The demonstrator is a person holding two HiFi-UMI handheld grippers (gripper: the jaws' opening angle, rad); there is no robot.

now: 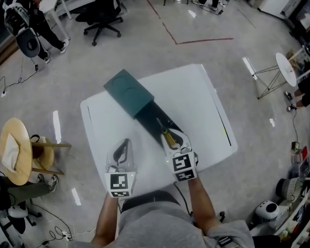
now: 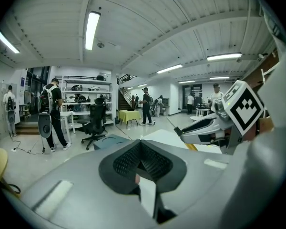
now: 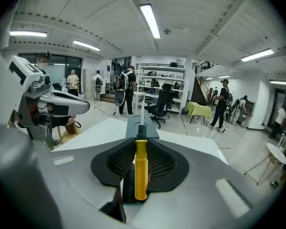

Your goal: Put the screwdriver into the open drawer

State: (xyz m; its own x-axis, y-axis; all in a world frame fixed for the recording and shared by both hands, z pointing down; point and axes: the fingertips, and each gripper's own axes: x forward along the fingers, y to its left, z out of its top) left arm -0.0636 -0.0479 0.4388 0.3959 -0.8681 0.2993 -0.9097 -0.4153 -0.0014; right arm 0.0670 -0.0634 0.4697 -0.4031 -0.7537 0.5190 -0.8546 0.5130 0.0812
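Observation:
A dark teal drawer unit (image 1: 128,91) lies on the white table (image 1: 206,107), and its open drawer (image 1: 151,119) reaches toward me. My right gripper (image 1: 171,137) is shut on a screwdriver with a yellow handle (image 1: 168,137). It hovers over the near end of the drawer. In the right gripper view the yellow handle (image 3: 140,168) sits clamped between the pads, its shaft pointing at the drawer unit (image 3: 142,128). My left gripper (image 1: 125,142) hangs shut and empty over the table, left of the drawer. Its pads (image 2: 148,162) meet with nothing between them.
A round wooden chair (image 1: 15,151) stands left of the table and a black office chair (image 1: 103,14) beyond it. A folding stand (image 1: 279,71) is at the right. Several people stand at the far side of the room.

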